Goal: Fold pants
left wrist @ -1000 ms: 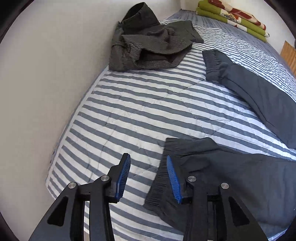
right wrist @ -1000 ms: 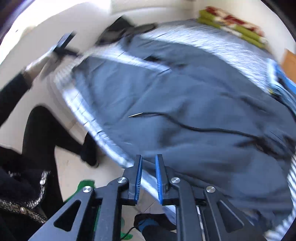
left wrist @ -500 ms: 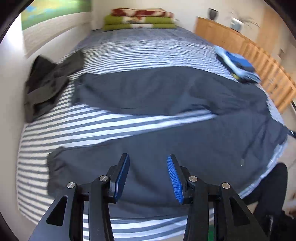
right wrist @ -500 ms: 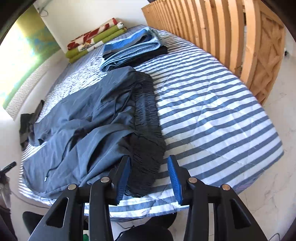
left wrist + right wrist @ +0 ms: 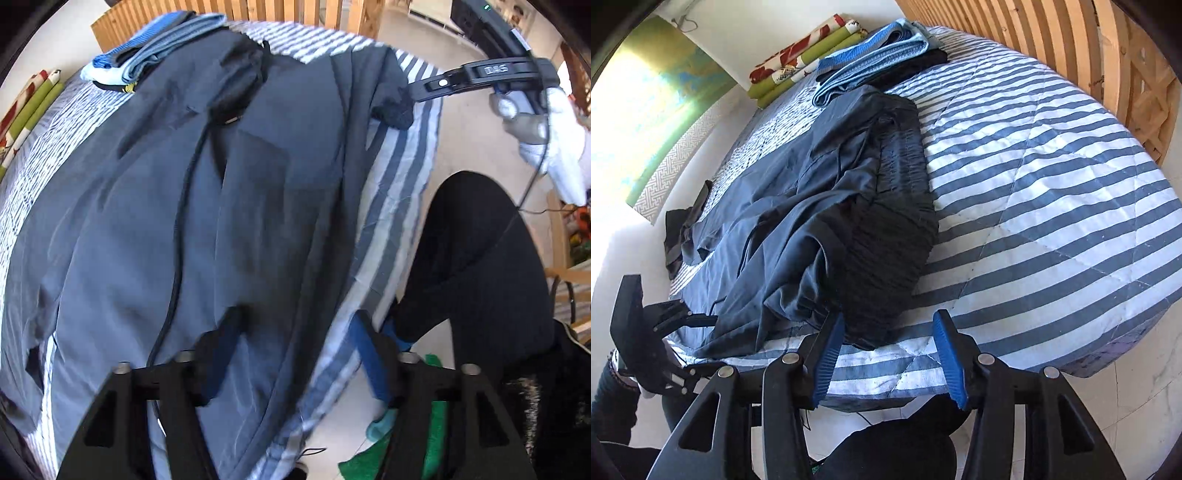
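Observation:
Dark blue-grey pants [image 5: 258, 221] lie spread lengthwise on the striped bed [image 5: 391, 206], a black drawstring [image 5: 177, 240] trailing over them. My left gripper [image 5: 293, 350] is open low over the pants' near edge by the side of the bed. In the right wrist view the pants [image 5: 783, 221] end in a dark gathered waistband [image 5: 886, 240]. My right gripper [image 5: 886, 354] is open, and the waistband's near corner lies just ahead of its blue pads. From the left wrist view the right gripper [image 5: 410, 90] touches that waistband corner.
Folded blue towels [image 5: 879, 55] and a green-and-red blanket stack [image 5: 798, 62] lie at the far end. A wooden slatted rail [image 5: 1089, 55] runs along the right side. A dark grey garment [image 5: 679, 236] sits beyond the pant cuffs. The person's black-clad leg [image 5: 480, 258] stands beside the bed.
The left gripper has swung from the cuff end along the pants toward the waist, staying open. The right gripper has opened wider and come closer to the waistband corner.

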Demonstrator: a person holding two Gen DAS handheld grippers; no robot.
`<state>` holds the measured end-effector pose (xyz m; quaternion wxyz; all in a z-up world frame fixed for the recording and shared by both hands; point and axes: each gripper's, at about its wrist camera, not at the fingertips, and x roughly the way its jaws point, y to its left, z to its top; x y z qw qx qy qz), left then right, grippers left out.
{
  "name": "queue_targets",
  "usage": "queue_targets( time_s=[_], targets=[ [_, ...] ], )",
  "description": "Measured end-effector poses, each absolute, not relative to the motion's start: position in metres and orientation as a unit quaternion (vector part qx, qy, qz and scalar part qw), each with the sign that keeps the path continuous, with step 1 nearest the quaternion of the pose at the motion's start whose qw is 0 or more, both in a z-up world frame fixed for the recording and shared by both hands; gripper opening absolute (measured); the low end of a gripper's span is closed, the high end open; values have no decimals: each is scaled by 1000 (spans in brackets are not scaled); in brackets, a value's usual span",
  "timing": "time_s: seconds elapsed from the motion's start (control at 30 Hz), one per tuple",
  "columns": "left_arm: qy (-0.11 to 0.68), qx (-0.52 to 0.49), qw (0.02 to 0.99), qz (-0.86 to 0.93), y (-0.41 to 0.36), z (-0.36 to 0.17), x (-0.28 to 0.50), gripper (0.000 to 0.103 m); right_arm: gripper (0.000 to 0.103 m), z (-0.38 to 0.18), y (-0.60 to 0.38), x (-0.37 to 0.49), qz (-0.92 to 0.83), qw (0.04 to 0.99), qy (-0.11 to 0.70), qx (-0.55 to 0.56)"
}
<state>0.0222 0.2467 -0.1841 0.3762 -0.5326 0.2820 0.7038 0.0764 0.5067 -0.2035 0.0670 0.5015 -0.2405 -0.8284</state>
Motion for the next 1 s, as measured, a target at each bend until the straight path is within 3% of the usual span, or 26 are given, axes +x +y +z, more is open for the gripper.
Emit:
queue_targets(
  time_s=[0.1,0.2,0.27,0.33,0.37,0.63,0.73,0.83,1.0],
  targets=[
    [259,-550,368,704,240,-185,5,16,46,-210,502,70,-823,99,-252,499],
    [258,-547,352,715,225,-179,-4,2,46,-213,496,64,-824,121,-255,491],
    [250,-545,340,724,213,-172,-9,2,40,-209,492,60,-835,116,-241,482],
    [237,-543,334,734,201,-163,-15,1,12,-203,488,56,-847,102,-211,478],
    [232,-540,329,739,195,-159,-18,1,9,-197,486,54,-854,94,-192,474],
    [153,-510,338,776,146,-102,-27,1,3,-111,467,46,-918,22,-8,396],
    [136,-499,363,775,144,-89,-8,1,0,-91,456,58,-929,-42,99,354],
    [141,-508,400,750,156,-99,16,1,0,-99,467,73,-923,-25,66,378],
    [218,-535,432,693,178,-148,56,1,1,-147,488,84,-879,-7,3,478]
  ],
)
